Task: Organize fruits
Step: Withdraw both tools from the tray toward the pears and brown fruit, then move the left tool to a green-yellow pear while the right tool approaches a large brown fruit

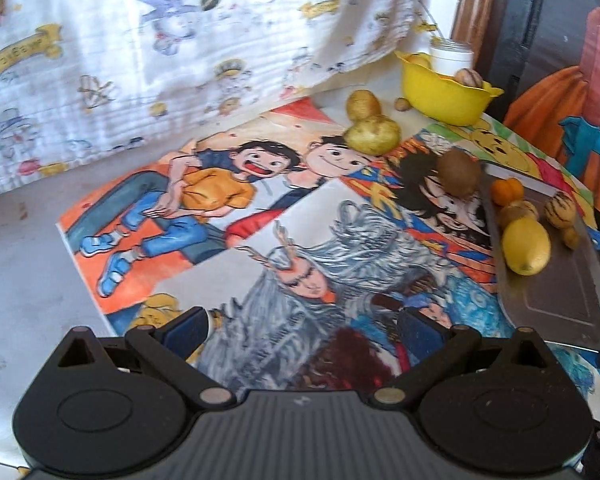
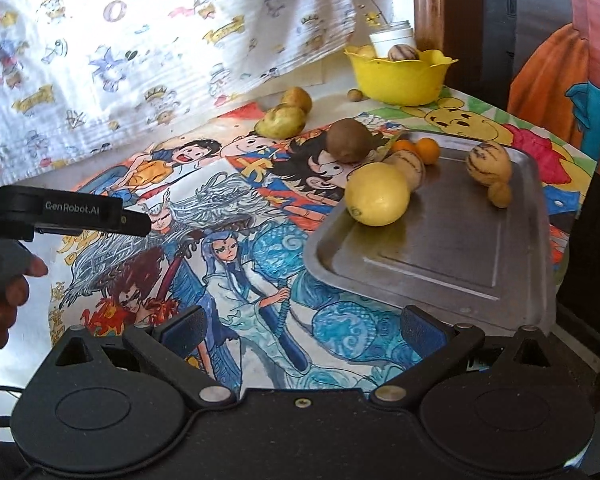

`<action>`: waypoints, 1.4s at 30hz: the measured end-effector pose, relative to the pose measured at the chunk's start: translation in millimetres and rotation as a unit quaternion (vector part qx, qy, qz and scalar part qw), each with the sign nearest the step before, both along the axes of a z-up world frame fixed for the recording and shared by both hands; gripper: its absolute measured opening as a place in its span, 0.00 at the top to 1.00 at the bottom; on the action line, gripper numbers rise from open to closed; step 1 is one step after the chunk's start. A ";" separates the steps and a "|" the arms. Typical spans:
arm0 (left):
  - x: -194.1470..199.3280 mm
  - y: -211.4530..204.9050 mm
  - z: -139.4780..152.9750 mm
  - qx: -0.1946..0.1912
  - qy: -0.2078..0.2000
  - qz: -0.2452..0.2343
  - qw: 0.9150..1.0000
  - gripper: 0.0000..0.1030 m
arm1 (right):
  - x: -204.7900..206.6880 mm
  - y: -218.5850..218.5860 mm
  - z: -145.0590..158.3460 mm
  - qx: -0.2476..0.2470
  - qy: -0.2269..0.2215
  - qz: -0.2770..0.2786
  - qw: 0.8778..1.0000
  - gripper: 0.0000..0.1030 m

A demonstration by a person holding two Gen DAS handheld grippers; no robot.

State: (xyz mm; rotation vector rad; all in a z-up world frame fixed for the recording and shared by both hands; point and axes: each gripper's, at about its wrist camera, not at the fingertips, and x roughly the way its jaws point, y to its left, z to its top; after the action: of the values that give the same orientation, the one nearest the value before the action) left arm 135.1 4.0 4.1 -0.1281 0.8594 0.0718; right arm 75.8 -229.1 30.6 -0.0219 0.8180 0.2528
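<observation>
Both grippers, left (image 1: 302,330) and right (image 2: 302,330), w/ jaws spread wide, nothing held, above the drawn paper sheets. Dull steel tray (image 2: 440,272), rounded corners, carries a smooth lemon (image 2: 377,194), striped oval melons and small oranges. Fuzzy kiwi (image 2: 349,140) touches the tray's far edge; scalloped yellow plastic bowl (image 2: 400,78) sits behind it.

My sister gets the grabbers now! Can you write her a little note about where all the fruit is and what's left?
Left gripper and right gripper: both open, empty, hovering over the drawings.
On the metal tray: lemon, two small oranges, two striped melons, one small brown fruit.
In the yellow bowl: a striped fruit and at least one yellowish one.
Still loose on the table: kiwi beside the tray, two yellowish fruits, a small nut-like one near the bowl.
</observation>
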 end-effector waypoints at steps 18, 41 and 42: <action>23.8 28.8 24.7 0.024 -0.027 0.019 0.999 0.00 | 41.7 12.0 51.4 -0.018 -0.089 0.065 0.994 0.01; 152.2 7.0 35.7 -0.015 -0.145 -0.156 0.977 0.00 | 144.4 22.0 28.6 -0.131 -0.167 0.117 0.970 0.01; 158.2 6.8 32.8 -0.022 -0.144 -0.158 0.977 0.00 | 150.4 21.4 25.7 -0.130 -0.165 0.120 0.970 0.01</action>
State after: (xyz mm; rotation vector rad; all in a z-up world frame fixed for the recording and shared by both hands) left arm 293.3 10.8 37.0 -0.0407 0.5822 -0.2601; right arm 226.2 -207.6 56.2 -0.4028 0.5100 0.3574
